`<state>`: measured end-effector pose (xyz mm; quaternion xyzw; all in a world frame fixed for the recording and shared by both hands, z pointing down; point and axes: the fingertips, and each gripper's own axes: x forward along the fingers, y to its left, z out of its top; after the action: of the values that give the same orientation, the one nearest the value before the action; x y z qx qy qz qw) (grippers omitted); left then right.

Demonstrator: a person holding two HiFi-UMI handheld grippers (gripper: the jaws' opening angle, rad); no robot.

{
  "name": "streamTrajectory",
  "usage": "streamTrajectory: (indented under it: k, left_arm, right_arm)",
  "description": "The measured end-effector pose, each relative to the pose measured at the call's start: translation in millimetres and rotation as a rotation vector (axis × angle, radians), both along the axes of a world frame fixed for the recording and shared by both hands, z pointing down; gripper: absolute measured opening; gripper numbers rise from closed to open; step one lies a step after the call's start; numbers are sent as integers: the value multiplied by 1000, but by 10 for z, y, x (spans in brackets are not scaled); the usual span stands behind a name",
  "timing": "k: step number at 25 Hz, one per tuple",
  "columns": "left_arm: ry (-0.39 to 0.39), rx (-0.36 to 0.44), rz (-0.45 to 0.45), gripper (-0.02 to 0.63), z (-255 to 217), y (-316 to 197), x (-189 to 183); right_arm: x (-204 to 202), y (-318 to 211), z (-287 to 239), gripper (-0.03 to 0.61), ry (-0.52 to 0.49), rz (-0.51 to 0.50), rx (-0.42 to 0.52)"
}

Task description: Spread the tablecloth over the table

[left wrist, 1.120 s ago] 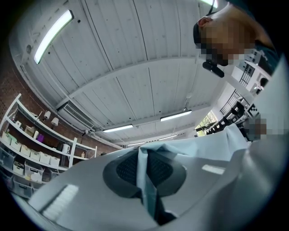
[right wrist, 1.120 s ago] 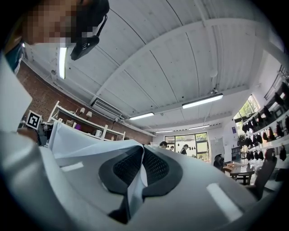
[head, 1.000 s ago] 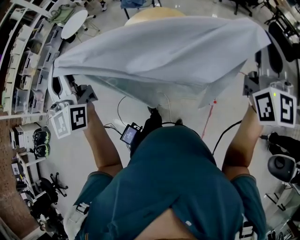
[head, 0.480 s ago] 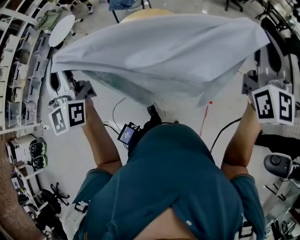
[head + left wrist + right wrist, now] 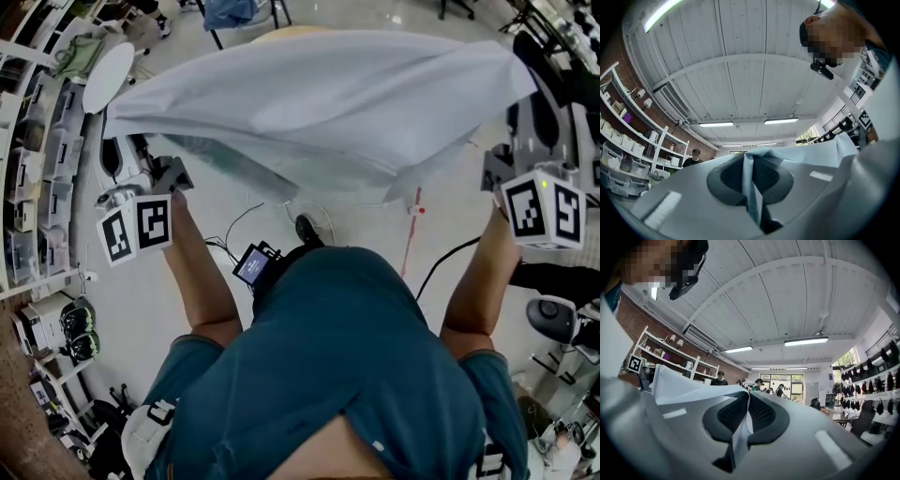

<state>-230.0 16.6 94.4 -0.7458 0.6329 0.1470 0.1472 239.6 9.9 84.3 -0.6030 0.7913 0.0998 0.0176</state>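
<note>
The pale grey tablecloth [image 5: 319,103] hangs in the air in front of me, stretched wide between both grippers and billowing. My left gripper [image 5: 114,141] is shut on its left corner, and the left gripper view shows a cloth fold [image 5: 752,187] pinched between the dark pads. My right gripper [image 5: 517,94] is shut on the right corner, with the cloth [image 5: 740,432] squeezed between its pads too. Both grippers point upward toward the ceiling. The round tan table [image 5: 286,32] lies beyond the cloth, with only its far rim showing.
Storage shelves [image 5: 37,141] line the left side, with a small white round table [image 5: 105,77] beside them. Office chairs [image 5: 553,319] stand on the right. Cables [image 5: 239,220] and a red strip [image 5: 411,234] run across the floor. Several people [image 5: 757,384] stand far off.
Both grippers have carried the cloth a little farther out and higher. Its sagging underside has drawn up and the sheet looks flatter. The table has slid toward the top edge of the view.
</note>
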Motion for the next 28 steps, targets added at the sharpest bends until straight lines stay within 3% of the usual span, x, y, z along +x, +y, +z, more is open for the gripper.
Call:
streamTrajectory:
  k: [15, 22, 28]
  left_arm:
    - [37, 17, 56, 0, -6, -821, -654]
    - [22, -41, 100, 0, 207, -1252, -972]
    - [57, -80, 51, 0, 362, -1620, -1195]
  right_arm:
    - [-655, -781, -219, 14, 53, 41, 12]
    - [-954, -1310, -142, 14, 79, 29, -58]
    - [-1012, -1721, -150, 14, 82, 35, -91]
